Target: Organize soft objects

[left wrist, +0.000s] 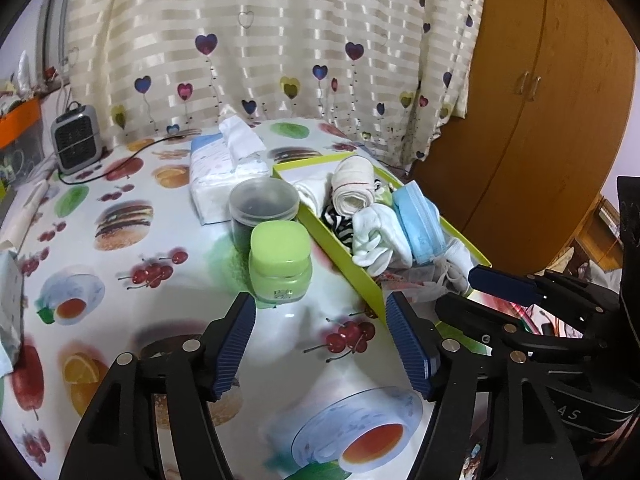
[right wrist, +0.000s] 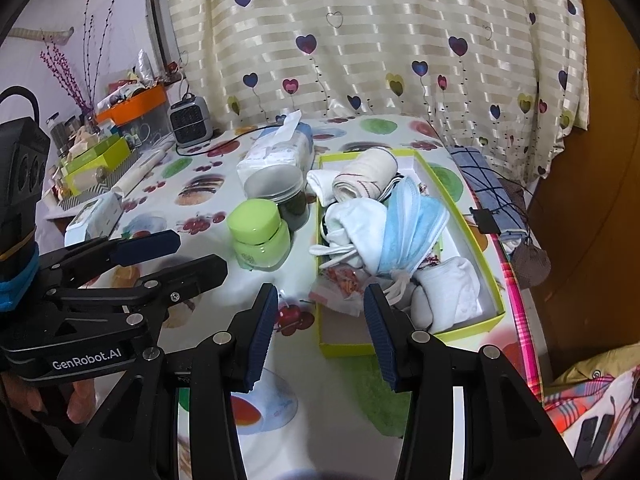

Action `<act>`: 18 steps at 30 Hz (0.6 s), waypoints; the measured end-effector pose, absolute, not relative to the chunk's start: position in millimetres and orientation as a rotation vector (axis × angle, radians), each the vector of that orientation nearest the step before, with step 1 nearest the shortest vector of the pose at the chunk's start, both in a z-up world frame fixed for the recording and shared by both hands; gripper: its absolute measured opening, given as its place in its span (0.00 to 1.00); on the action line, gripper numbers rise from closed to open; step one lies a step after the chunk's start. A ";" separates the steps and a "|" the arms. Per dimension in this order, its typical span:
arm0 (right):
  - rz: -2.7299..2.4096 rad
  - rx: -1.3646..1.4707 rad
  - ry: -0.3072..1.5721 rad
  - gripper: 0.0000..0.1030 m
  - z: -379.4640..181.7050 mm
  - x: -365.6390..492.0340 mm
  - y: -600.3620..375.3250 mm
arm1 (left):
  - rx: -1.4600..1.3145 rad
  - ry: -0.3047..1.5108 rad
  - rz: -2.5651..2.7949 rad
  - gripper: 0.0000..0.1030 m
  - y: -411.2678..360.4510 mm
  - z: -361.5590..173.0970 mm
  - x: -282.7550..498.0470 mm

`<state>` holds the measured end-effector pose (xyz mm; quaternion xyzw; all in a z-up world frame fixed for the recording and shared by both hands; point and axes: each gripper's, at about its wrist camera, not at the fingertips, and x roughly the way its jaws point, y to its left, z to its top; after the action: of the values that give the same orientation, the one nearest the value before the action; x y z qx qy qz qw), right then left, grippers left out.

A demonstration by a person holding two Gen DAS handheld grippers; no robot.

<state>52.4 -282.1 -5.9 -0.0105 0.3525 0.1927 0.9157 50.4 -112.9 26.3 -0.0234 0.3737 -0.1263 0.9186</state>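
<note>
A lime-green box [left wrist: 336, 248] [right wrist: 352, 348] on the fruit-print table holds soft things: a rolled beige cloth [left wrist: 354, 184] [right wrist: 368, 178], white socks [left wrist: 376, 236] [right wrist: 360, 224], blue face masks [left wrist: 420, 220] [right wrist: 412, 232] and a striped piece. My left gripper [left wrist: 320, 308] hangs open over bare table, just left of the box's near corner and in front of a green jar [left wrist: 280, 264]. My right gripper [right wrist: 320, 296] is open too, its fingers on either side of the box's near left corner. Neither holds anything.
A dark jar with a clear lid [left wrist: 262, 204] and a tissue pack [left wrist: 224, 168] stand behind the green jar. A small grey heater [left wrist: 76, 140] sits at the back left. A blue checked cloth [right wrist: 484, 188] lies right of the box. A wooden wardrobe [left wrist: 540, 120] stands to the right.
</note>
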 end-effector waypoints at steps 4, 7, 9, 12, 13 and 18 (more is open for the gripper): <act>0.396 -0.024 0.726 0.45 -6.2 51.1 -281.3 | -0.047 0.771 -0.252 0.71 -111.6 25.0 49.5; 0.396 -0.027 0.726 0.45 -6.6 50.5 -280.5 | -0.042 0.768 -0.250 0.71 -111.9 25.1 48.7; 0.398 -0.026 0.727 0.45 -6.4 50.4 -281.0 | -0.036 0.763 -0.250 0.71 -111.2 24.9 48.0; 0.399 -0.026 0.729 0.45 -8.2 49.5 -282.1 | -0.030 0.760 -0.248 0.71 -111.2 25.2 47.7; 0.398 -0.026 0.731 0.45 -8.8 49.5 -282.5 | -0.028 0.760 -0.248 0.71 -111.2 25.2 47.6; 0.398 -0.025 0.733 0.45 -11.7 47.2 -284.0 | -0.029 0.762 -0.249 0.71 -111.4 25.2 46.5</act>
<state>47.2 -284.0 -11.7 -0.0123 0.3559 0.1931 0.9143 46.5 -111.4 25.2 -0.0141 0.3708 -0.1213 0.9206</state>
